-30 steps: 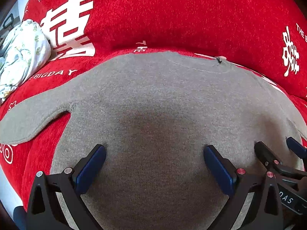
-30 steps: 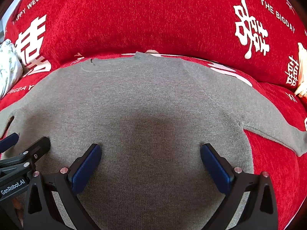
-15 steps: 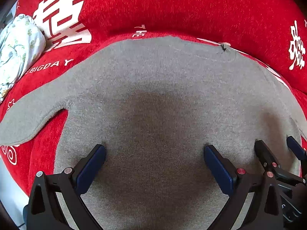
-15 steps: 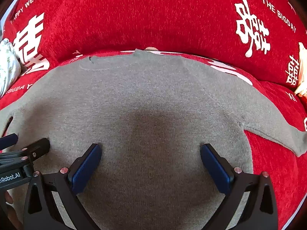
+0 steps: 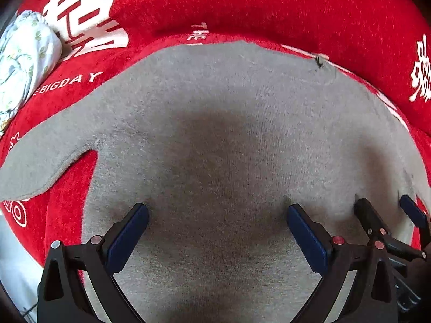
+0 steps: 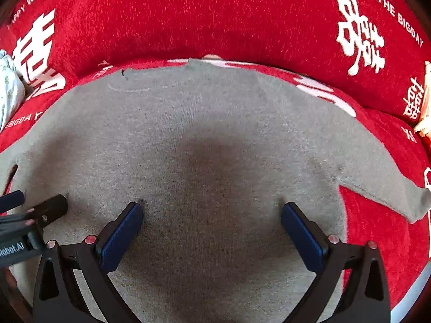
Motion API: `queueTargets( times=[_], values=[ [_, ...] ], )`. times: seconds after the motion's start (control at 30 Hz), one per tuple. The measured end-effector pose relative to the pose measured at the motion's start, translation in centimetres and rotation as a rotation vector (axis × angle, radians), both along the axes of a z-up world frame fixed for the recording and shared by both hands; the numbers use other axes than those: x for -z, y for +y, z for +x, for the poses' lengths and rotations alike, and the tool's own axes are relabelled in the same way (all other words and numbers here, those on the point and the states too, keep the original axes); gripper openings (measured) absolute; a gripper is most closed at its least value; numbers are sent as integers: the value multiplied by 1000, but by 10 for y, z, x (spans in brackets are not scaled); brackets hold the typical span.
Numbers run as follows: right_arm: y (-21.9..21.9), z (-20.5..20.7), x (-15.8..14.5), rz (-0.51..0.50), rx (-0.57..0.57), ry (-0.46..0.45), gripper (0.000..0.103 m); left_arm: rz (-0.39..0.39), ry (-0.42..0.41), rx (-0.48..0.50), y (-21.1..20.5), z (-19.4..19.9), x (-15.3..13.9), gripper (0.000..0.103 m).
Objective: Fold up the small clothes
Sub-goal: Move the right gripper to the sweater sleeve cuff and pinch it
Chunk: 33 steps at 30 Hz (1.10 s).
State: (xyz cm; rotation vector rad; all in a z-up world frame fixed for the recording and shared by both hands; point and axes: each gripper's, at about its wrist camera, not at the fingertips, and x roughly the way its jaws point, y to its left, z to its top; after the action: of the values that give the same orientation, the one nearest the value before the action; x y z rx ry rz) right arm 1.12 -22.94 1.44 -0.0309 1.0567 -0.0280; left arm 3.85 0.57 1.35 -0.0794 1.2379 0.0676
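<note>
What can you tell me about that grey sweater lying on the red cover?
The grey sweater is a small knitted long-sleeved top, spread flat on the red cover, neckline at the far edge, sleeves angled out to each side. Nothing is folded. The open left gripper and right gripper straddle its lower body; contact is unclear.

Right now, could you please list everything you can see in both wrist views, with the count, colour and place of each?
Sweater: one, grey, spread flat on the red cover, neckline away from the claws, sleeves out to both sides.
Cover: one, red plush with white characters and lettering, under and behind the sweater.
Floral cloth: one, white with green sprigs, bunched at the far left.
Cream item: one, at the far right edge; too little shows to identify.
Left claw: one, black with blue pads, open over the sweater's lower part.
Right claw: one, same colours, open, beside the left.
</note>
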Motion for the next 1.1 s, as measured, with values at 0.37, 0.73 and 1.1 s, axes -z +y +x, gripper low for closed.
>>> queueTargets(
  times=[0.37, 0.73, 1.1],
  values=[
    [-22, -4, -32, -30, 39, -100, 103, 58, -76, 41, -27, 1, -24, 103],
    [-94, -14, -51, -17, 144, -157, 103, 83, -132, 140, -94, 6, -49, 103],
    [-199, -39, -54, -23, 316, -168, 100, 82, -155, 253, -182, 1, -56, 103]
  ],
)
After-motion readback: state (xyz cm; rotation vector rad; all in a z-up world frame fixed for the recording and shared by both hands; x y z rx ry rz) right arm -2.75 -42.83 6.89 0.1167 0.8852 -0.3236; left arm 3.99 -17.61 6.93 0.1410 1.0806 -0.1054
